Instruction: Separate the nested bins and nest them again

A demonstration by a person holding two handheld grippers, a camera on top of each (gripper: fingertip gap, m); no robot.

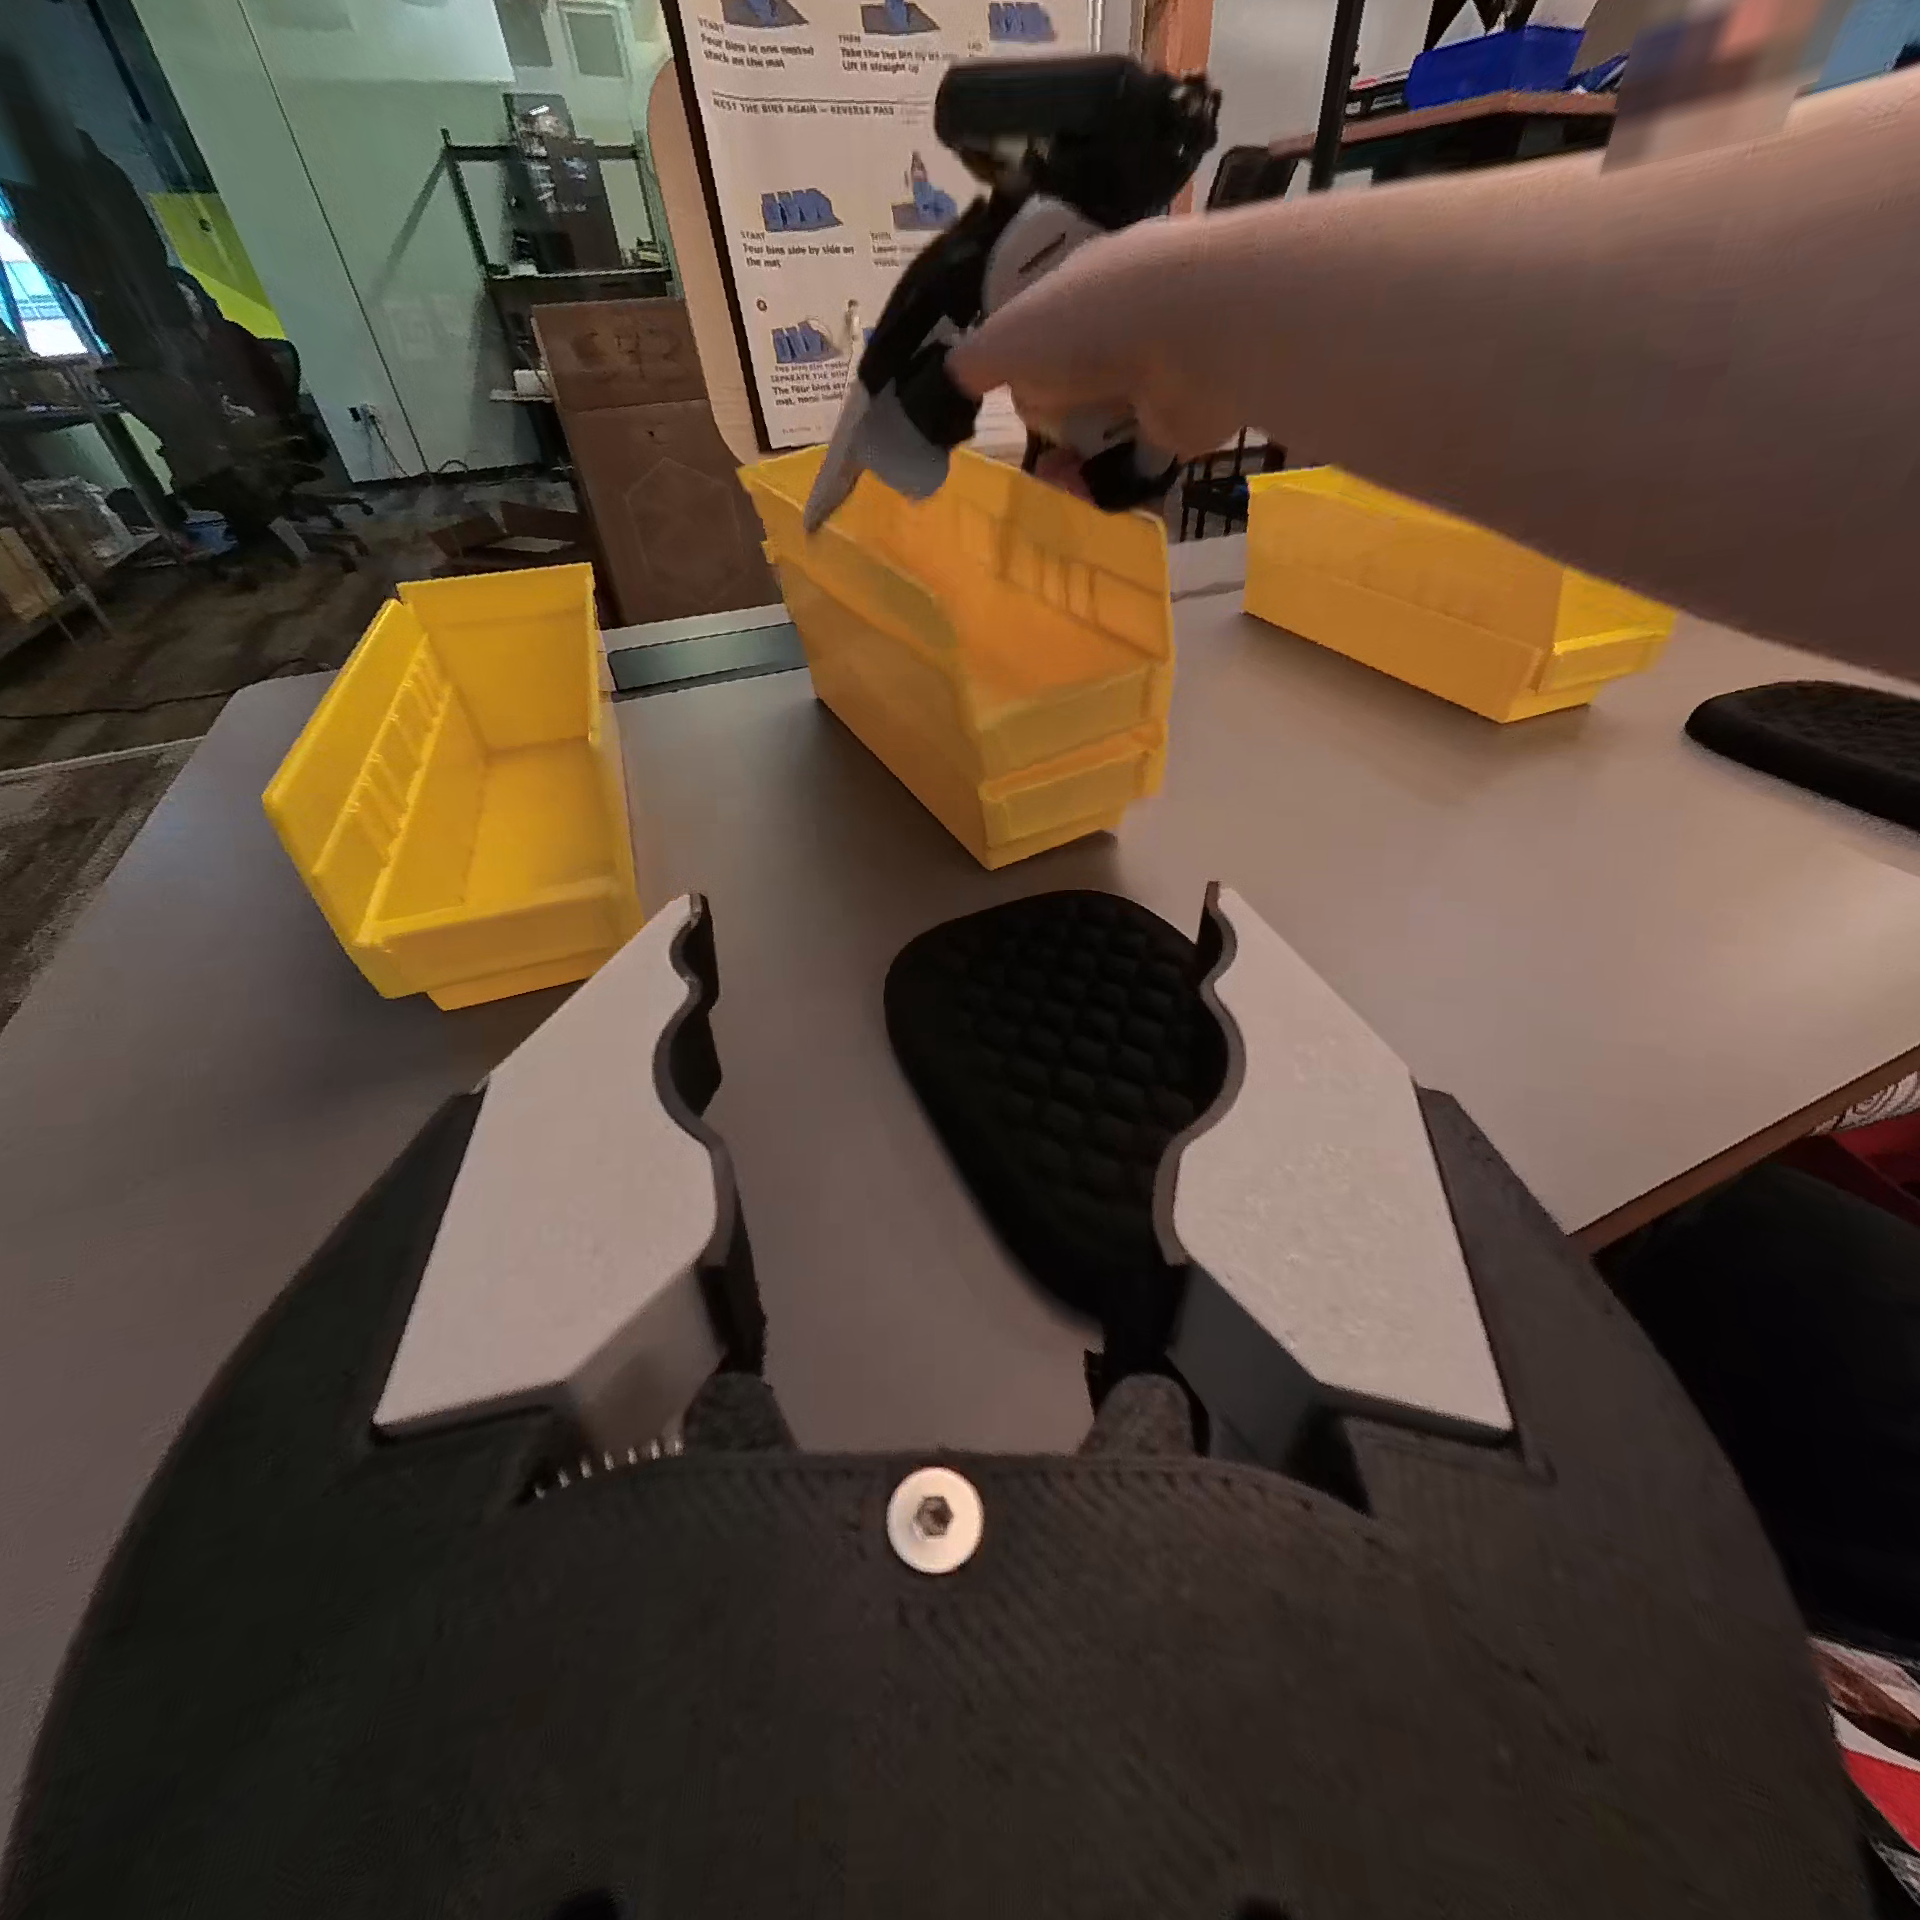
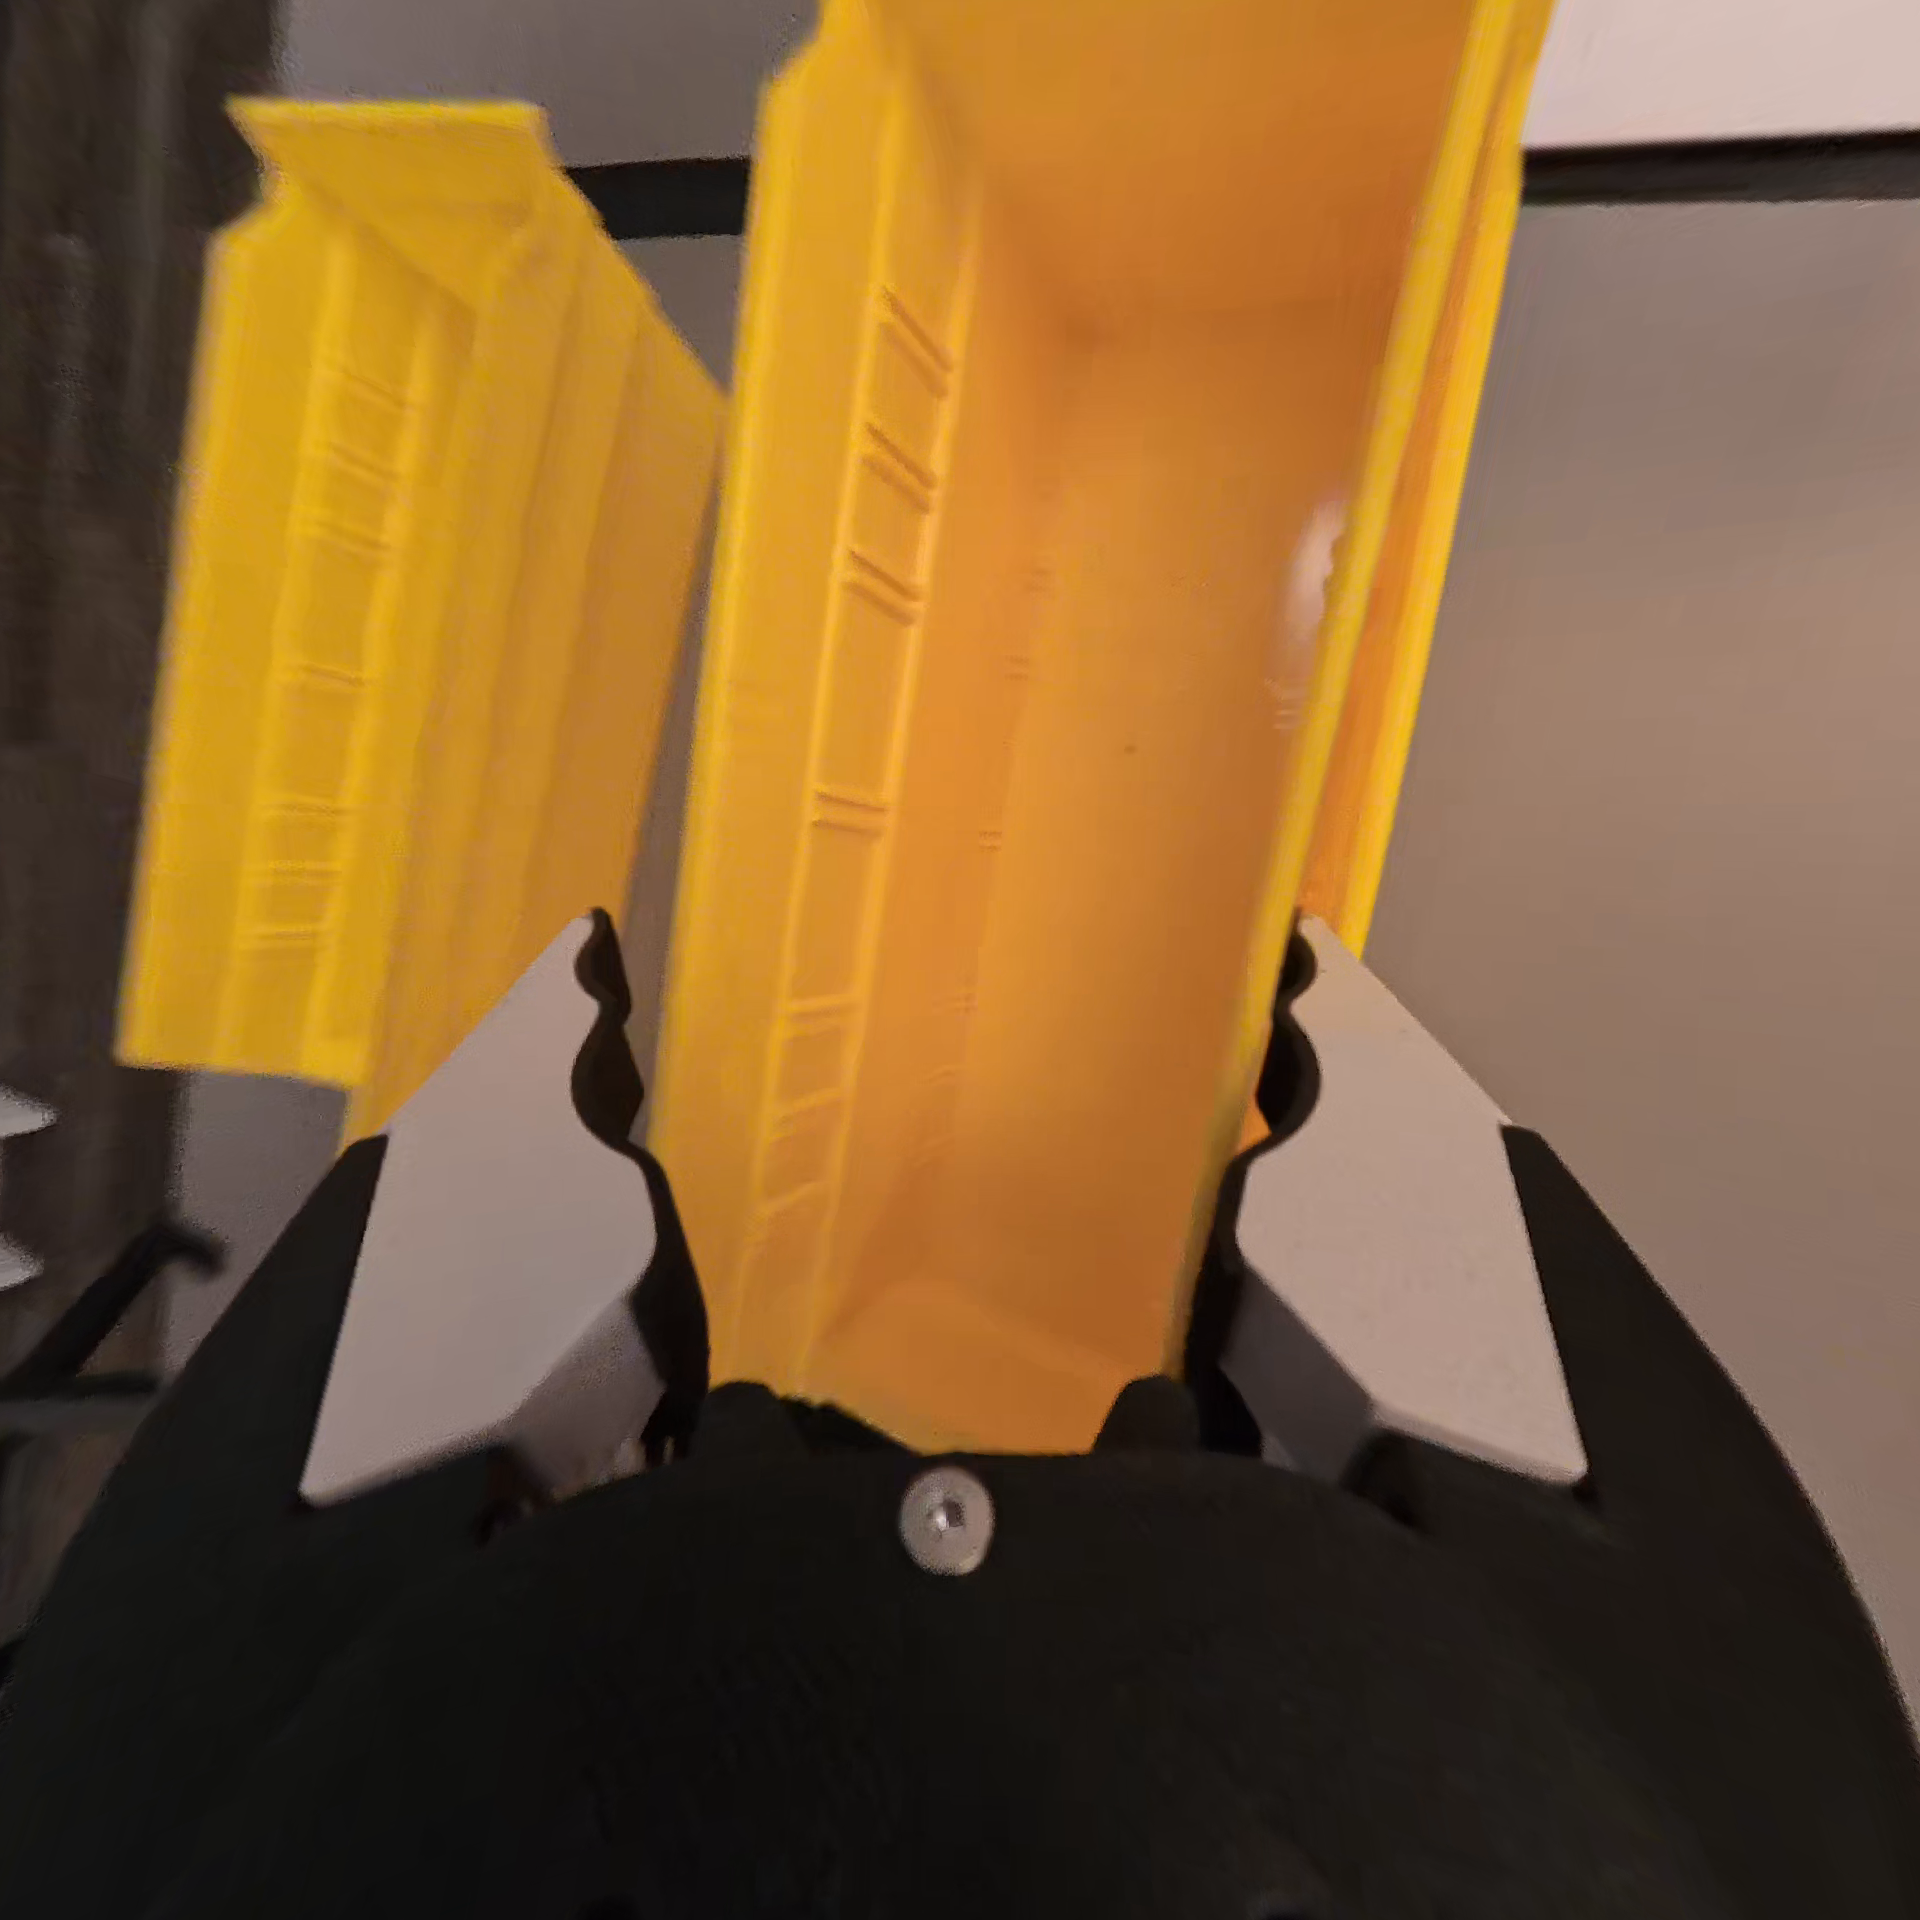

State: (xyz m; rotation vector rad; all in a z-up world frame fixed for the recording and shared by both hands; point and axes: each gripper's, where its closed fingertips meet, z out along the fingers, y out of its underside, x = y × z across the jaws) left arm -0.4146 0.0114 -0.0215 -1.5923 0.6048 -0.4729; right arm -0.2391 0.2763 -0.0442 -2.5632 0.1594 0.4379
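On the counter (image 1: 1351, 935), the right hand-held gripper (image 2: 945, 925) straddles the nested bins (image 1: 977, 665) with its wide jaws not gripping, while the left hand-held gripper (image 1: 956, 904) hovers open and empty.

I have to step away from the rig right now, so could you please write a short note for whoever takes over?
Left gripper: open, holding nothing, hovering over the black pad on the table.
Right gripper: open, straddling the end of the top bin in the middle stack; a gap shows at its left finger, so no firm grip yet.
Bins: one single bin on the left, one on the right, two nested in the middle.
Which phase this is cannot be told from one moment: either lift the top bin off, or nest the two single ones onto the stack.
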